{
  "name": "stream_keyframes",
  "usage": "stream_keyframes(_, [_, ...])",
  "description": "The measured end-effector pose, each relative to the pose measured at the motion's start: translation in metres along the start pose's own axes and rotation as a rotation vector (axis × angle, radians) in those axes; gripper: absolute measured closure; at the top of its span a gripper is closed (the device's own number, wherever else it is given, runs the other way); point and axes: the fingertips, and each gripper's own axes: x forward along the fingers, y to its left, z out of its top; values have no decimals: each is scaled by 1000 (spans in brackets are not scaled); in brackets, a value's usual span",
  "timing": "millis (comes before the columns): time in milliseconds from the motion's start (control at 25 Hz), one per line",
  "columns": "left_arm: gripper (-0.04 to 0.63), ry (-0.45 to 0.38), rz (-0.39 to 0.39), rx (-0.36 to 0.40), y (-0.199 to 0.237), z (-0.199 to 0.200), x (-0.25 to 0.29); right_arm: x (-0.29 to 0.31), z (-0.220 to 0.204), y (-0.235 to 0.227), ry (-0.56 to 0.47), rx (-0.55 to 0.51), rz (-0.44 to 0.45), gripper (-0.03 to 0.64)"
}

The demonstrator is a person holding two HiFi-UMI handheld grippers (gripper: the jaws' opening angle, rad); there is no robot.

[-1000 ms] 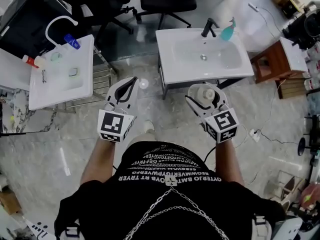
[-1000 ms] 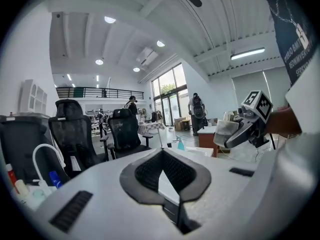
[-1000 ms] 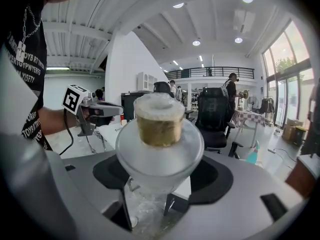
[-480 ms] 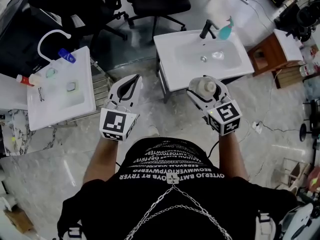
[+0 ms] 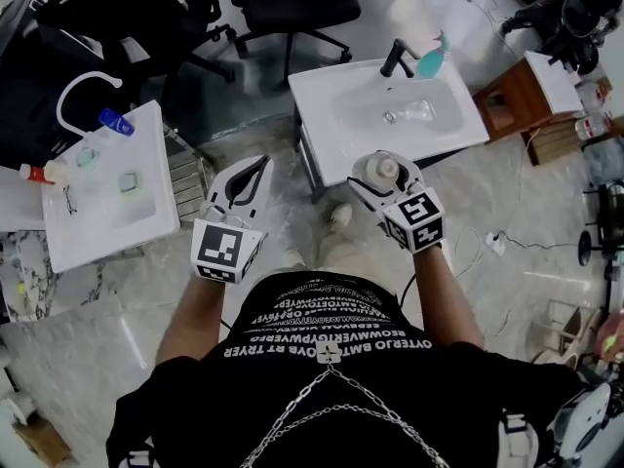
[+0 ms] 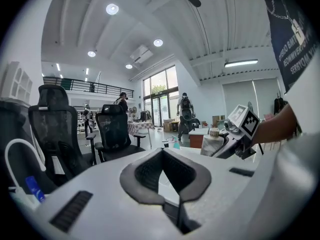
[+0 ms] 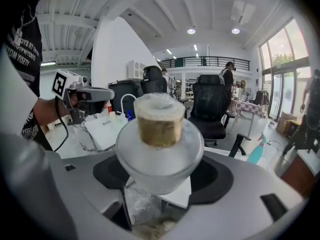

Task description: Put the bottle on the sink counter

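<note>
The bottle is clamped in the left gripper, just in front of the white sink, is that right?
No: the bottle is clamped in the right gripper, not the left gripper, as the right gripper view shows, just in front of the white sink.

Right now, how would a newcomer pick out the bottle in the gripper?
Find the white sink at top centre of the head view. Just below its front edge, the right gripper holds the bottle. It is frosted with a tan-banded cap, unlike the teal sprayer by the tap.
</note>
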Motion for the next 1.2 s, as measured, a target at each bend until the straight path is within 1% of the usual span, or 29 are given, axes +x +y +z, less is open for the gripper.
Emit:
stream_keyframes(120, [589, 15, 16, 2, 12, -1, 12, 24, -21, -11, 31, -2, 7, 285])
stream_keyframes(360, [590, 53, 38, 10, 27, -8, 46, 79, -66, -31, 72, 3, 58, 285])
stream_keyframes(560, [589, 78, 61, 16, 41, -7, 77, 124, -110, -51, 139, -5, 78, 285])
stream_keyframes(720, [589, 99, 100, 10, 54, -11, 95, 158, -141, -57, 166, -28, 141, 285])
stream_keyframes(920, [589, 147, 127, 1, 57, -25, 114, 195, -174, -61, 207, -79, 218, 285])
stream_keyframes(1200, [589, 200, 160, -23, 56, -42, 128, 229, -199, -57, 239, -132, 281, 285])
